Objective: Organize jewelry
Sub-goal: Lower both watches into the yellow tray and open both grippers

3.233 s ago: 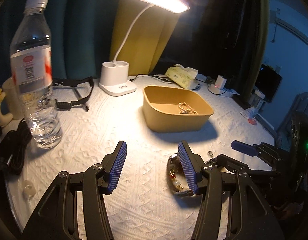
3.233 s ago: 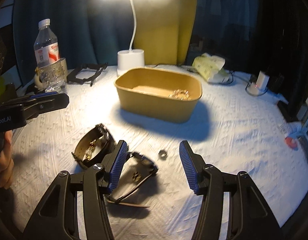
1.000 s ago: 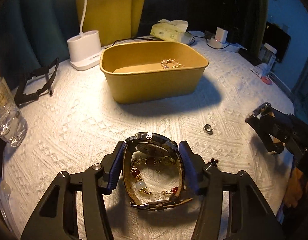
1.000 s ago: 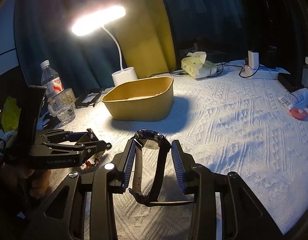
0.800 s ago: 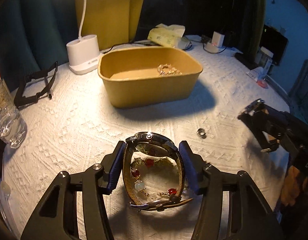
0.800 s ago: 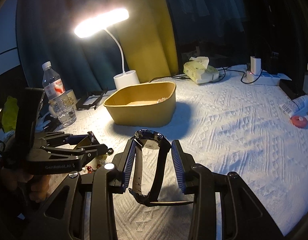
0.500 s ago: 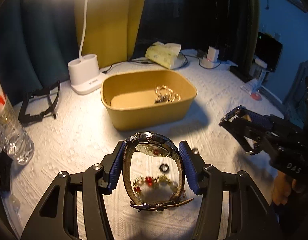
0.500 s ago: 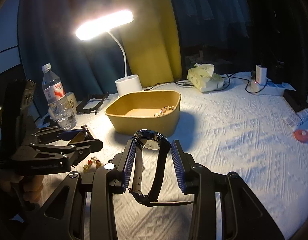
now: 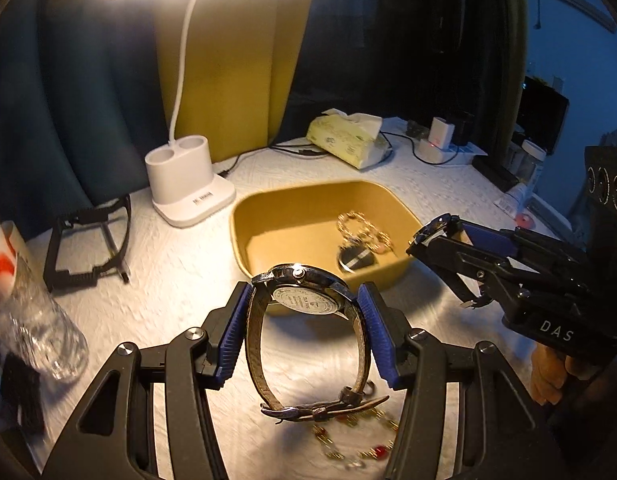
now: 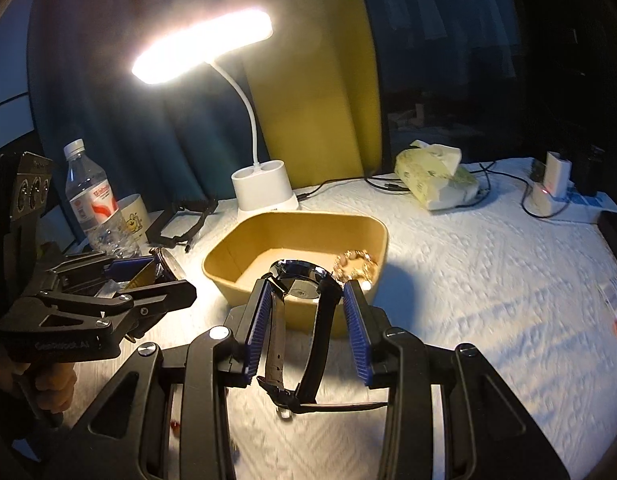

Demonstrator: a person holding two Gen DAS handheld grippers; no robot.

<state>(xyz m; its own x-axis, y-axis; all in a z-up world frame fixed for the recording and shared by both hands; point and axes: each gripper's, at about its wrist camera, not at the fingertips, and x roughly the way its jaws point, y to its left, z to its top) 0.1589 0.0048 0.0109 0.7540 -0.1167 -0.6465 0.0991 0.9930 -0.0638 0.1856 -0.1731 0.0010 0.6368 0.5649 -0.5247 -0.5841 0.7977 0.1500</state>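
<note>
My left gripper is shut on a brown-strapped watch, case back towards the camera, lifted off the cloth in front of the yellow box. My right gripper is shut on a black-strapped watch, held above the near rim of the box. A gold bracelet lies inside the box. In the right wrist view the left gripper shows at the left; in the left wrist view the right gripper shows at the right. A red-beaded bracelet lies on the cloth under the left gripper.
A lit white desk lamp stands behind the box. A water bottle and a mug are at the left, with a black frame beside them. A tissue pack, cables and a charger sit at the back right.
Both grippers rose with their watches and moved towards the box. The beaded bracelet stayed on the cloth and now lies lower in the left wrist view.
</note>
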